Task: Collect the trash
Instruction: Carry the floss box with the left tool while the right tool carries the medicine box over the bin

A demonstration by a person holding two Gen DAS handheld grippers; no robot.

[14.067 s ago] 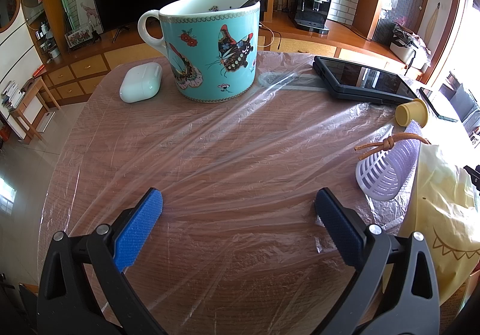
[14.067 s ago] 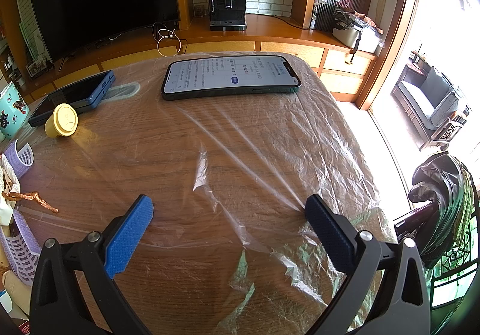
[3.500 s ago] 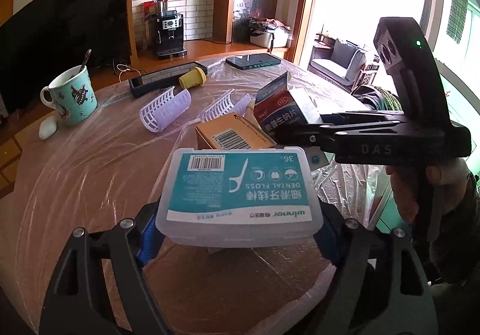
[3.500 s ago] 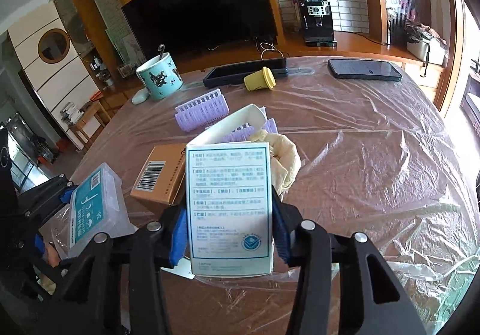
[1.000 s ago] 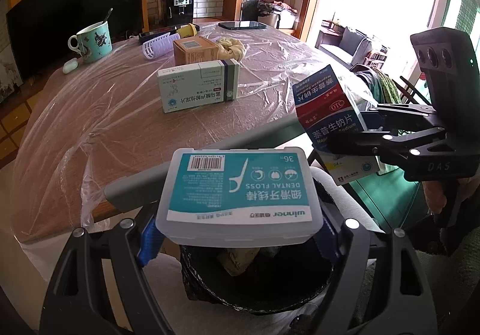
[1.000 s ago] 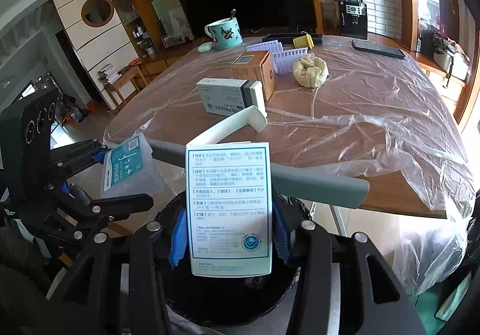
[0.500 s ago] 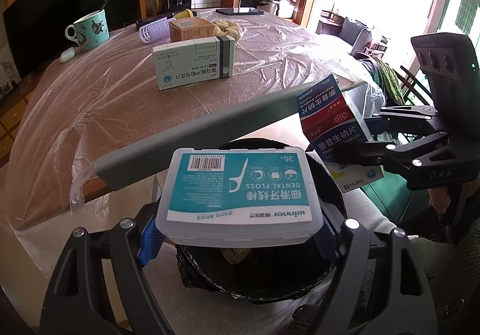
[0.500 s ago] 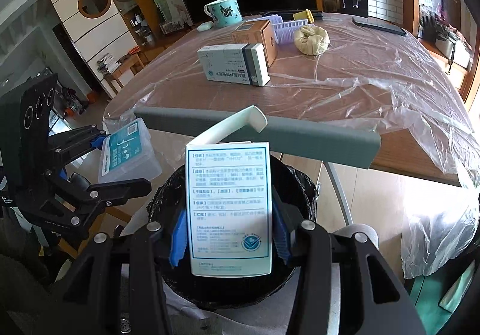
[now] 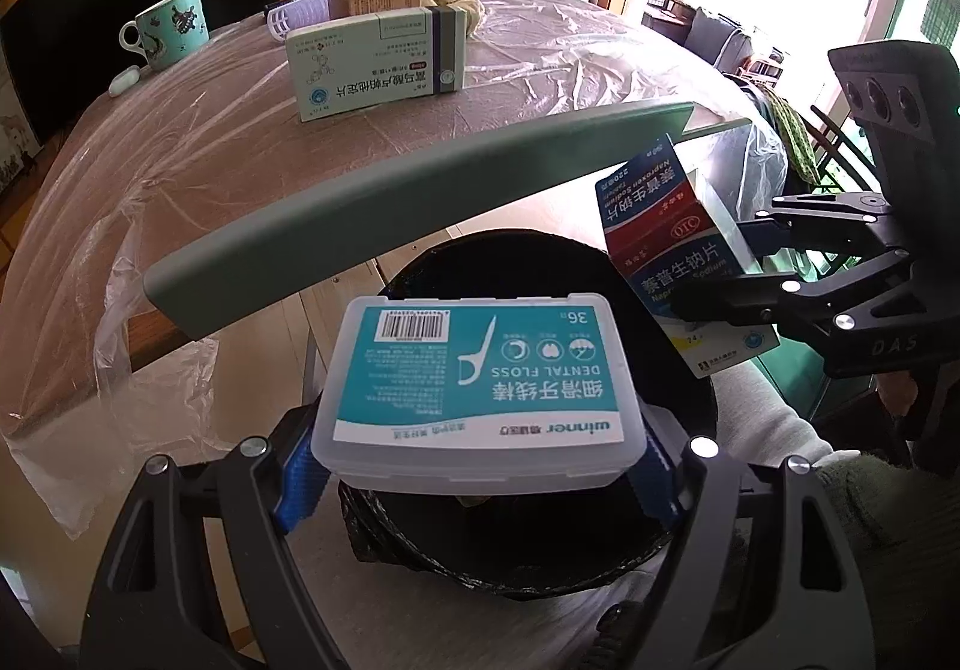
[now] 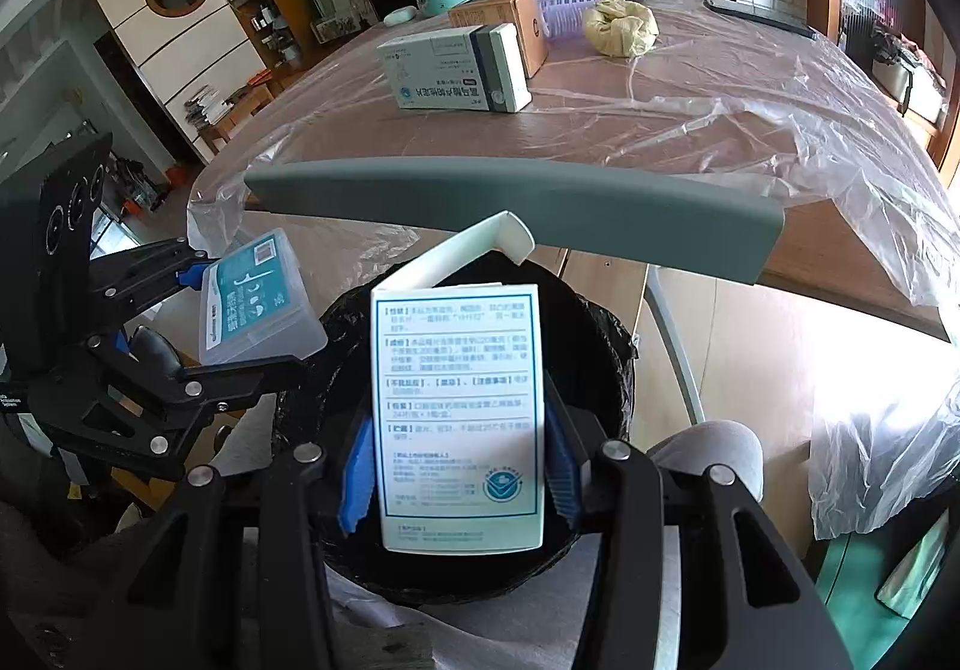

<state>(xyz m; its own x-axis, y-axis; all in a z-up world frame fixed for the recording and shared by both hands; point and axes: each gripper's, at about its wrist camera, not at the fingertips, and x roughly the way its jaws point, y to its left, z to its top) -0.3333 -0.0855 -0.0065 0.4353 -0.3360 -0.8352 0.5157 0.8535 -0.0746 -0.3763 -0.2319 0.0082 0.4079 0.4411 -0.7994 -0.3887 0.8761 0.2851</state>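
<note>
My left gripper (image 9: 477, 481) is shut on a clear dental floss box (image 9: 480, 382) with a teal label, held over the black-lined trash bin (image 9: 420, 541). My right gripper (image 10: 456, 469) is shut on a white medicine box (image 10: 459, 418) with an open flap, held over the same bin (image 10: 600, 346). The right gripper and its red-and-blue box (image 9: 666, 256) show at the right of the left wrist view. The left gripper and the floss box (image 10: 255, 298) show at the left of the right wrist view.
A grey chair back (image 9: 384, 202) stands between the bin and the plastic-covered table (image 9: 180, 142). On the table are a white medicine box (image 9: 375, 64), a brown carton (image 10: 504, 19), a crumpled yellow wad (image 10: 621, 28), a lilac basket (image 9: 297, 16) and a teal mug (image 9: 171, 31).
Both grippers have sunk a little and come closer over the bin mouth, each still holding its box. The table has receded upward in both views.
</note>
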